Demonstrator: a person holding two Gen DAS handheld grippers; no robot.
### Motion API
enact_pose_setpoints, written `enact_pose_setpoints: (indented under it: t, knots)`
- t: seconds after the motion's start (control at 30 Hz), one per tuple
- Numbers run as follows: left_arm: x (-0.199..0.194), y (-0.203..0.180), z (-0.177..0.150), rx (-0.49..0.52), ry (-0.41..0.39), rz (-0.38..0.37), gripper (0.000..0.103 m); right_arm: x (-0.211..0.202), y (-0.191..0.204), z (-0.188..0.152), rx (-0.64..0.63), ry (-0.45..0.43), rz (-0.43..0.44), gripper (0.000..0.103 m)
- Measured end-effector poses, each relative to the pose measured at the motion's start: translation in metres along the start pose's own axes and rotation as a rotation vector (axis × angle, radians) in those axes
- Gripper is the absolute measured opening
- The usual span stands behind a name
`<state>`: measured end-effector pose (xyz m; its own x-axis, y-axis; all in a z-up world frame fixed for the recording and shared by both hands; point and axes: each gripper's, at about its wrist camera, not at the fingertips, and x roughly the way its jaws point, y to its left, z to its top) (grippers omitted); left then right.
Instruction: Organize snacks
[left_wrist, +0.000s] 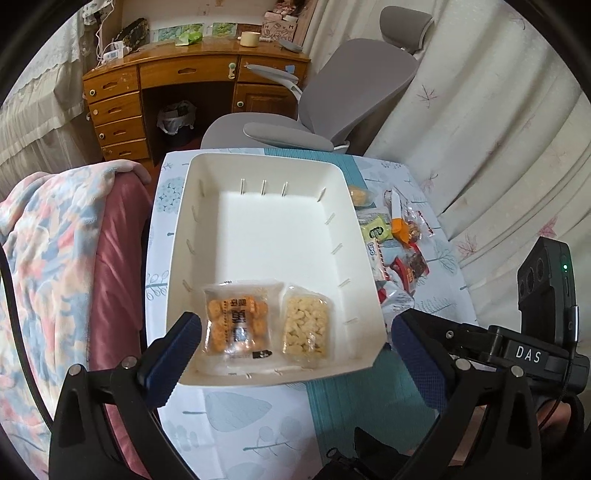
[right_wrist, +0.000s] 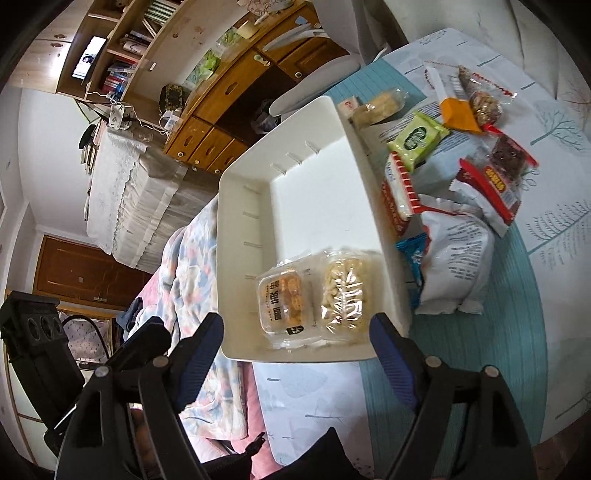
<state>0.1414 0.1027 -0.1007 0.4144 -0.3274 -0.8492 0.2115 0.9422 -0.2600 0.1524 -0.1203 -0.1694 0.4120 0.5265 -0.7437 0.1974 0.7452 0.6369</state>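
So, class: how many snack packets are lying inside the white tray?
2. The orange snack packet lies at the near end of the white tray; the pale snack packet lies right beside it. Nothing seems hidden.

The left gripper (left_wrist: 295, 354) has a matt black frame of angular struts joined by round silver pivot screws. Its two fingers (left_wrist: 173, 354) wear dark blue pads with a fine ribbed texture. The right gripper (right_wrist: 297, 354) is built the same way, with black struts, silver screws and ribbed blue pads (right_wrist: 201, 354). Seen from the left wrist camera, its black body carries a white "DAS" label (left_wrist: 528, 354), a camera block with round lenses (left_wrist: 535, 277), a small green light and a black cable.
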Motion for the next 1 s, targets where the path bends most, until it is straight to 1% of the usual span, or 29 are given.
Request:
enact_pose_setpoints:
  t: [0.07,0.27,0.57,0.73,0.87,1.0]
  knots:
    - [-0.002,-0.006,-0.001,-0.014,0.000,0.006,0.102,-0.007,-0.004,0.000,-0.006,-0.005,-0.009,0.082]
    - [-0.008,-0.031,-0.004,-0.022,-0.029,-0.013,0.102,-0.030,-0.018,0.006,-0.035,-0.020,-0.034,0.082]
    - [0.001,-0.076,-0.001,-0.048,-0.038,-0.012,0.102,-0.067,-0.050,0.024,-0.081,-0.066,-0.086,0.083]
    - [0.015,-0.103,0.001,-0.059,-0.025,-0.018,0.102,-0.079,-0.073,0.035,-0.078,-0.052,-0.100,0.083]
    - [0.029,-0.120,0.001,-0.077,-0.005,-0.015,0.102,-0.084,-0.091,0.045,-0.091,-0.033,-0.128,0.083]
    - [0.044,-0.133,-0.005,-0.124,0.011,-0.008,0.102,-0.086,-0.109,0.054,-0.127,-0.009,-0.152,0.083]
